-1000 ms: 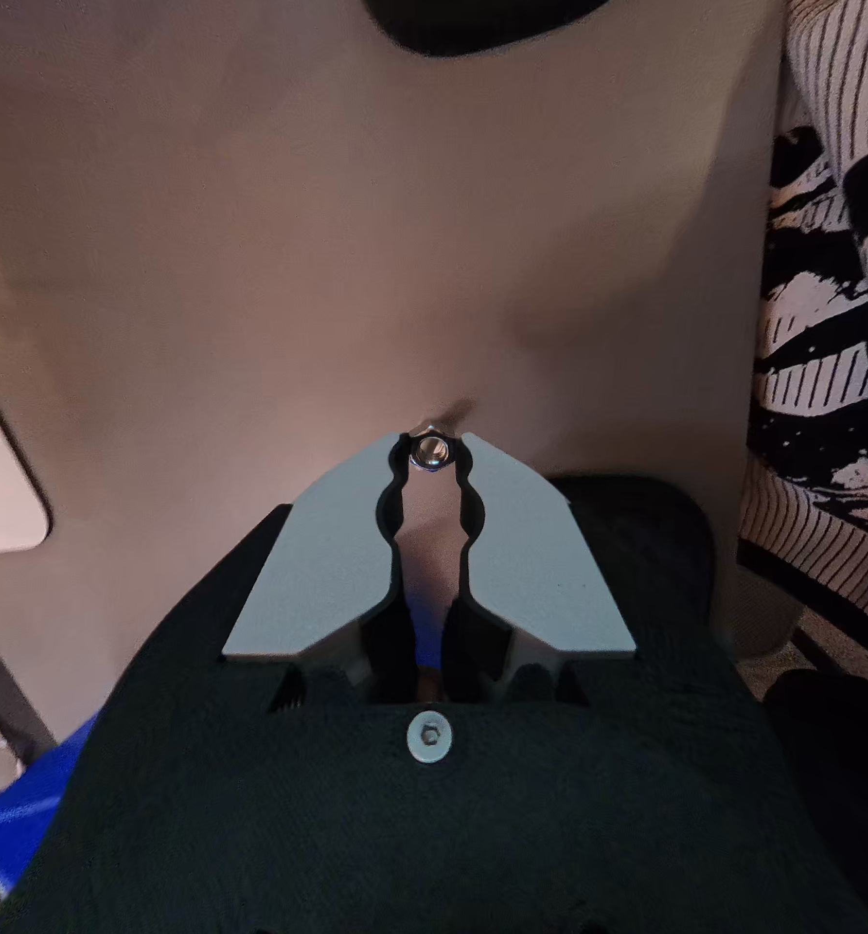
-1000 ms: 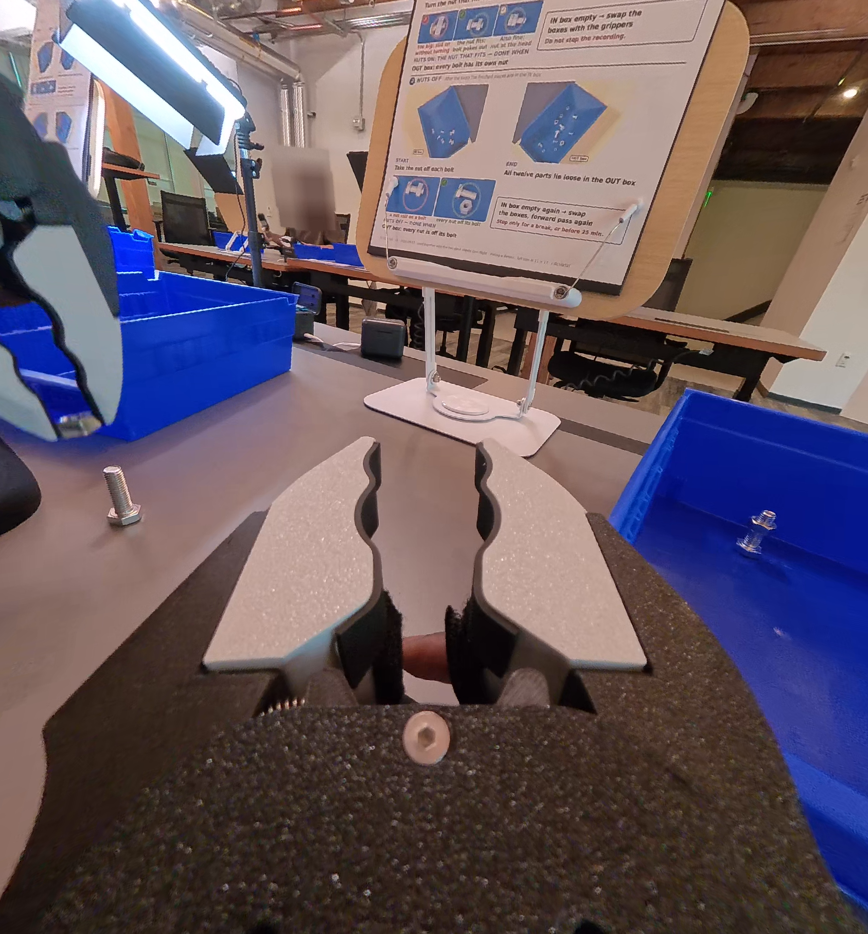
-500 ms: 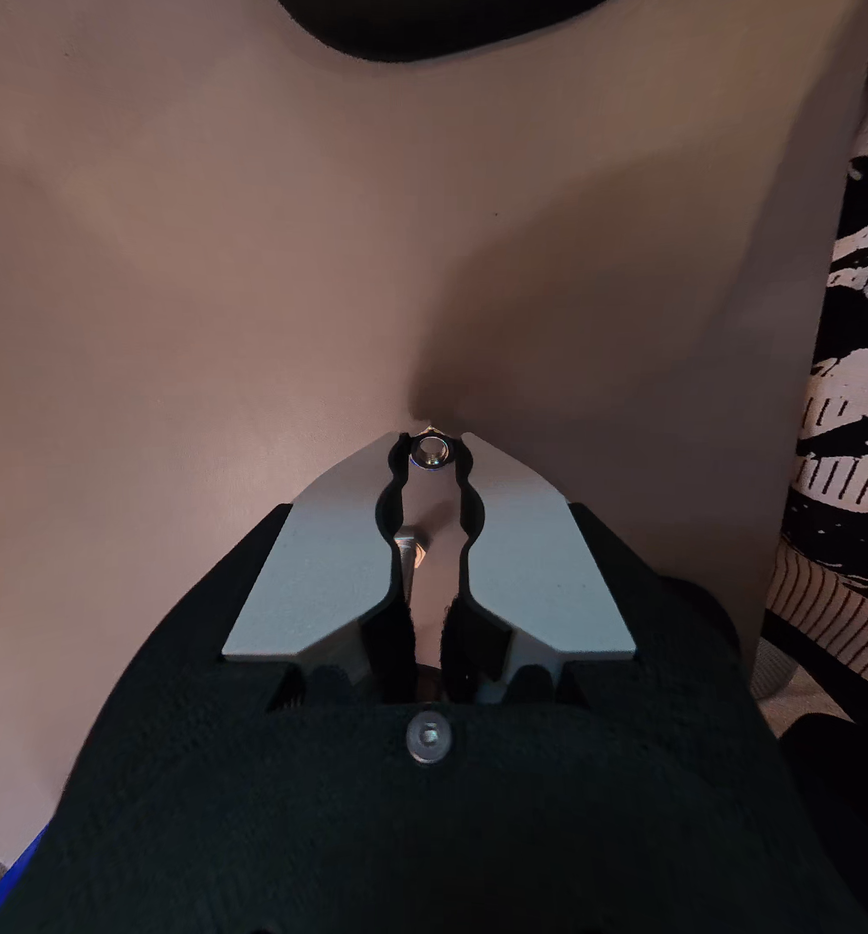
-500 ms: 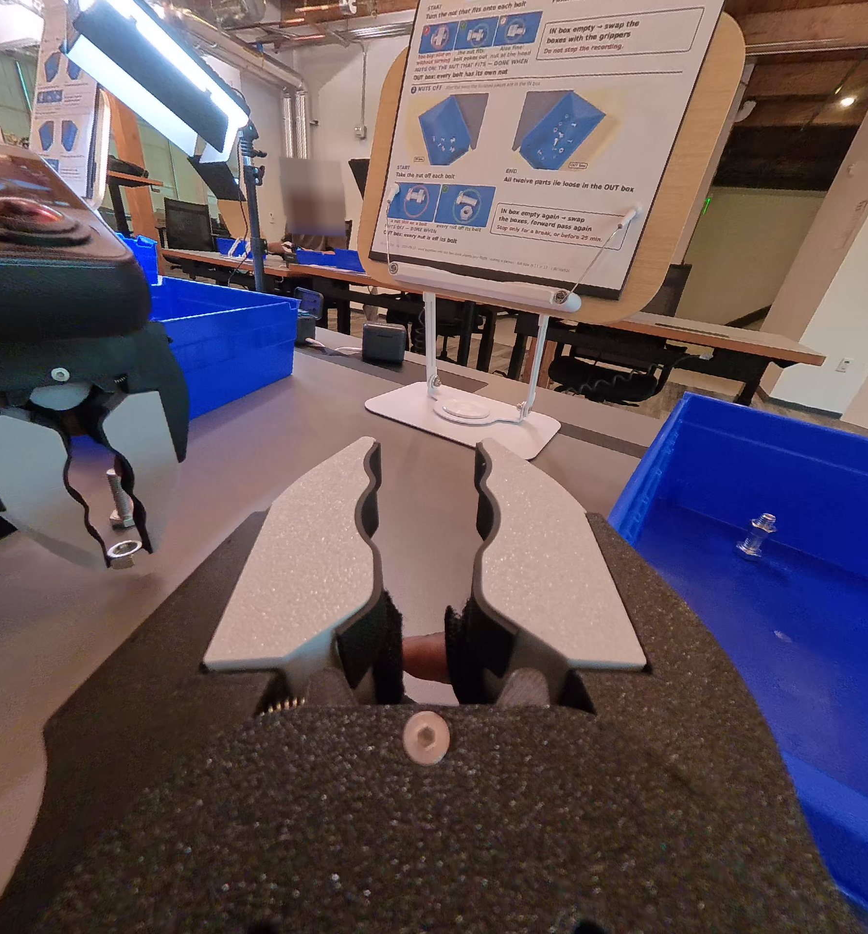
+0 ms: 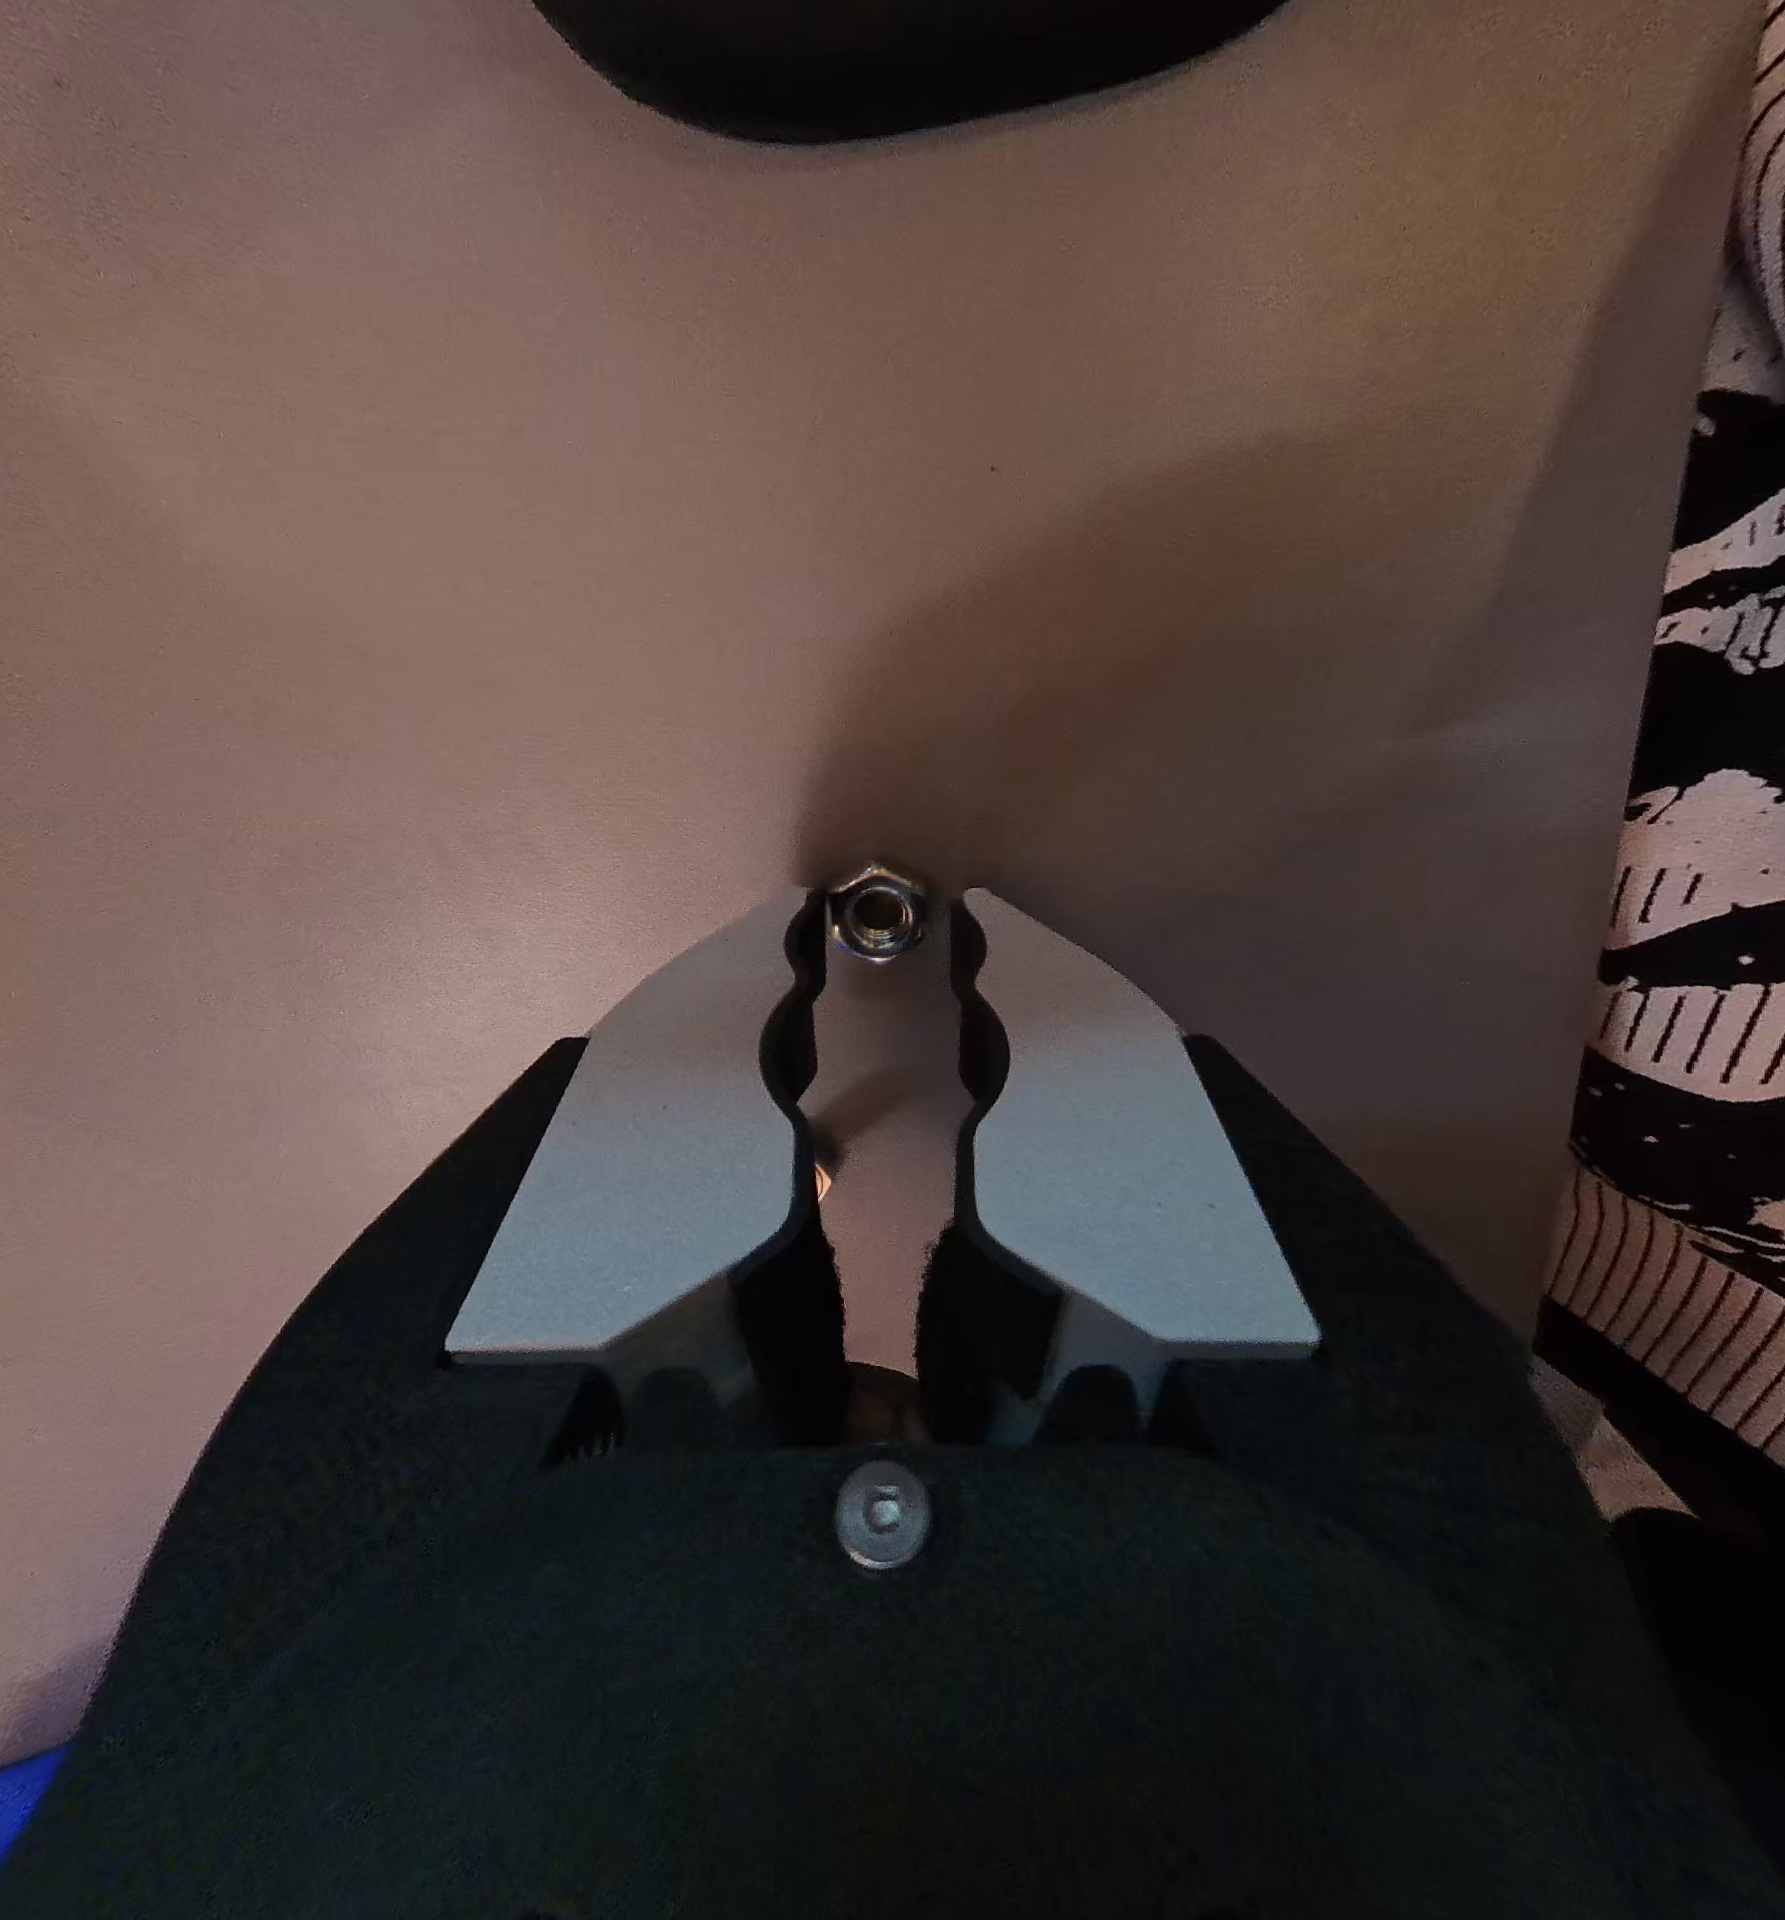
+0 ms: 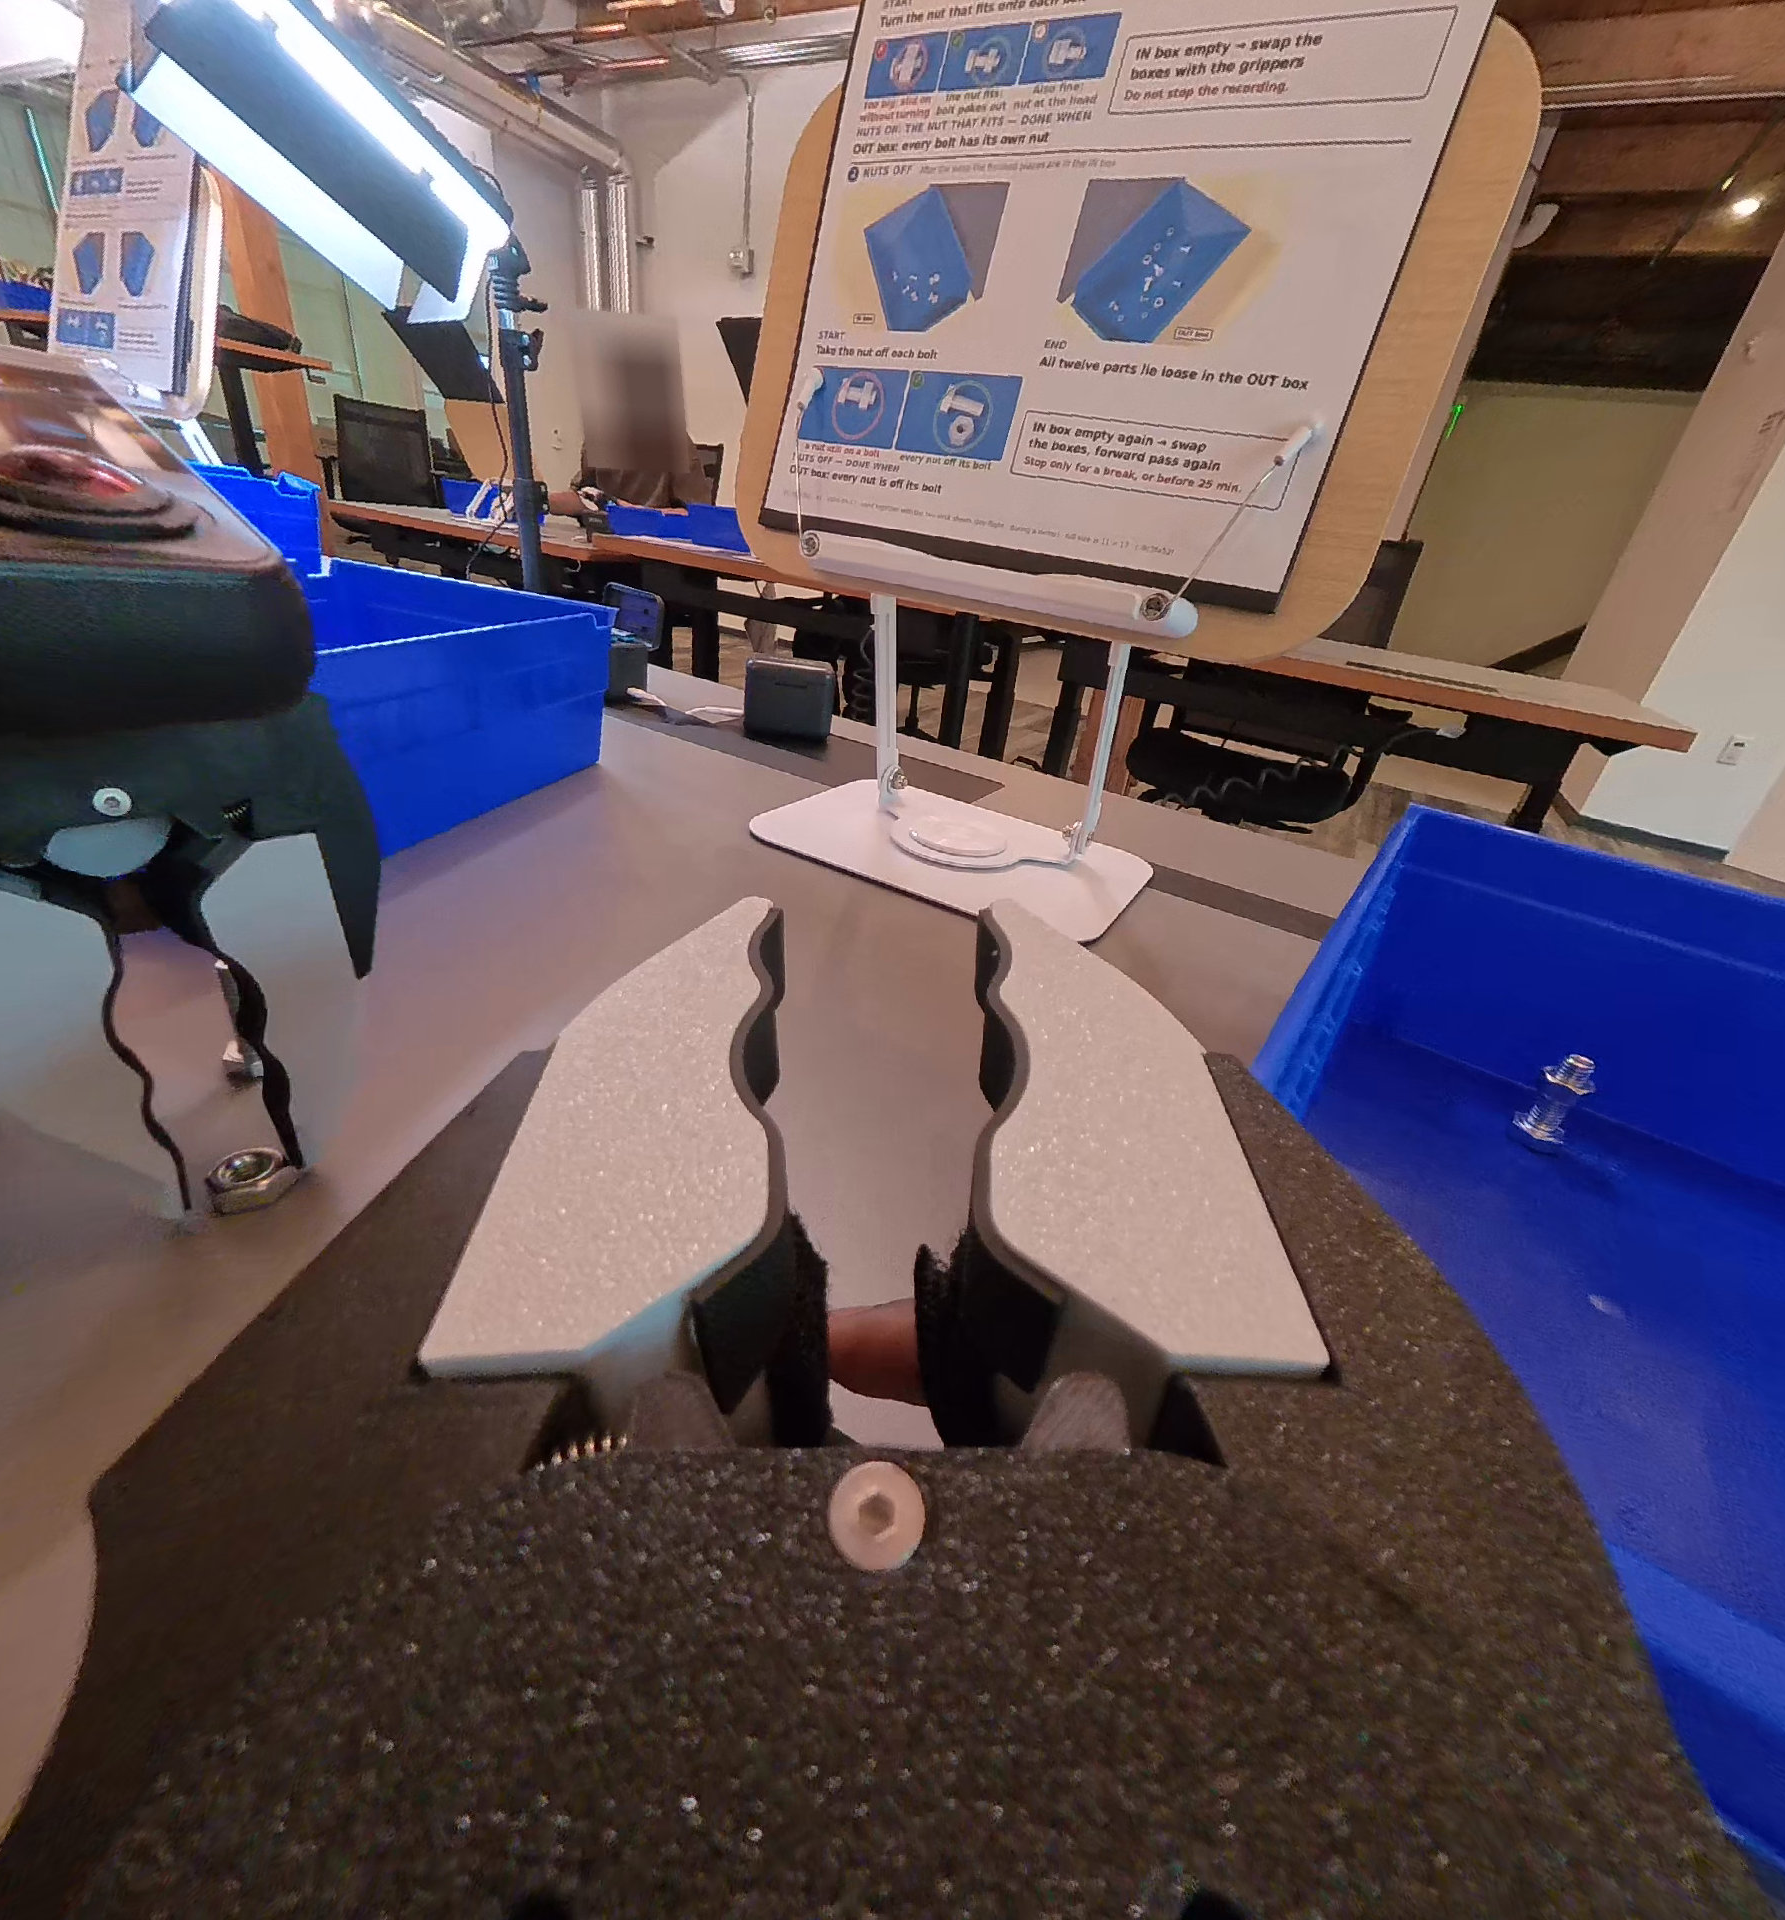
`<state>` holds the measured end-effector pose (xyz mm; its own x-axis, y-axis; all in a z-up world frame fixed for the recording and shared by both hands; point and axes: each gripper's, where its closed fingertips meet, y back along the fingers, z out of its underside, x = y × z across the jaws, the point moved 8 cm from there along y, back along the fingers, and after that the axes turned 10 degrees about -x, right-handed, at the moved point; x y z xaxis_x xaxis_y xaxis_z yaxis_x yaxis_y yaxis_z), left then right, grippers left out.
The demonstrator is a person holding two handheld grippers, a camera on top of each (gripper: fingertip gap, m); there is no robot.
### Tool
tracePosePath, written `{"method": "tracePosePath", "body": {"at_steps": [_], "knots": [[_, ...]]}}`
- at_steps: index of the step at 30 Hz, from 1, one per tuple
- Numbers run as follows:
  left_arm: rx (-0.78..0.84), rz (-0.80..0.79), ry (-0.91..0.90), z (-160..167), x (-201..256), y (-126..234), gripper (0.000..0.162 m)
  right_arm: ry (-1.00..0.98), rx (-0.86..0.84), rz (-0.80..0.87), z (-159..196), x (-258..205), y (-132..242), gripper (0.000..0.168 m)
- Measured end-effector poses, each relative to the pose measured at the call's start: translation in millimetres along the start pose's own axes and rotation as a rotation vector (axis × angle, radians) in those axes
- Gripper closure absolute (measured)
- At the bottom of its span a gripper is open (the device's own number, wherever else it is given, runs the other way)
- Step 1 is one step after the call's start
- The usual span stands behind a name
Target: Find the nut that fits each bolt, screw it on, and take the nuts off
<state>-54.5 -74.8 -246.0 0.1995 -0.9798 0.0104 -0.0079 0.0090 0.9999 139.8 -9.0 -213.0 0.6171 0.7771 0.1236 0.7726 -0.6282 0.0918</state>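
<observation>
Left gripper (image 5: 875,920) points straight down at the table (image 5: 452,520), its fingertips closed on a hex nut (image 5: 875,928) pinched across the flats, threaded hole facing the camera. In the right wrist view the same nut (image 6: 249,1166) sits at or just above the table surface; contact cannot be told. Judgement: a flat-to-flat pinch keeps the bore free, so the nut can be set down or offered to a thread.

A bare bolt (image 6: 236,1023) stands upright, head down, just behind the left gripper, partly hidden by its fingers.

Right gripper (image 6: 877,971) hovers low over the table, jaws parted a moderate gap, holding nothing; probably waiting to take the bolt.

Blue bin (image 6: 1490,935) to the right holds one bolt with its nut on (image 6: 1551,1103)
</observation>
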Motion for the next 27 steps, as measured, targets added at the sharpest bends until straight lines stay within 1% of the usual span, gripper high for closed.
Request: {"method": "tracePosePath", "body": {"at_steps": [3,5,7,10,12,13,14,16,18,19,22,24,27], "knots": [[0.042,-0.060,0.045,4,0,9,0.133,-0.001,-0.001,-0.001,0,0,0,0.133],[0.163,-0.128,0.110,9,-1,24,0.133,-0.005,-0.002,-0.004,0,0,0,0.133],[0.371,-0.197,0.210,18,-2,43,0.133,-0.011,-0.008,-0.012,0,1,-1,0.133],[0.829,-0.295,0.292,43,3,69,0.131,-0.014,-0.036,-0.049,0,0,-4,0.131],[1.125,-0.344,0.330,66,12,76,0.124,-0.005,-0.083,-0.118,-2,-4,-9,0.128],[1.231,-0.347,0.382,78,15,75,0.122,-0.005,-0.114,-0.166,-3,-8,-12,0.127],[1.297,-0.325,0.446,88,18,72,0.118,-0.010,-0.145,-0.219,-5,-14,-16,0.125],[1.369,-0.258,0.483,101,26,60,0.106,-0.019,-0.210,-0.335,-10,-30,-27,0.123],[1.411,-0.255,0.508,110,32,49,0.100,-0.001,-0.289,-0.437,-14,-51,-40,0.121],[1.425,-0.260,0.506,112,34,45,0.098,0.012,-0.329,-0.482,-15,-62,-47,0.121],[1.444,-0.268,0.486,115,39,41,0.094,0.020,-0.418,-0.613,-15,-95,-69,0.132],[1.438,-0.283,0.476,115,41,41,0.094,0.010,-0.467,-0.668,-13,-114,-84,0.140],[1.424,-0.296,0.469,114,42,38,0.094,0.066,-0.575,-0.706,-2,-134,-100,0.143]]}}
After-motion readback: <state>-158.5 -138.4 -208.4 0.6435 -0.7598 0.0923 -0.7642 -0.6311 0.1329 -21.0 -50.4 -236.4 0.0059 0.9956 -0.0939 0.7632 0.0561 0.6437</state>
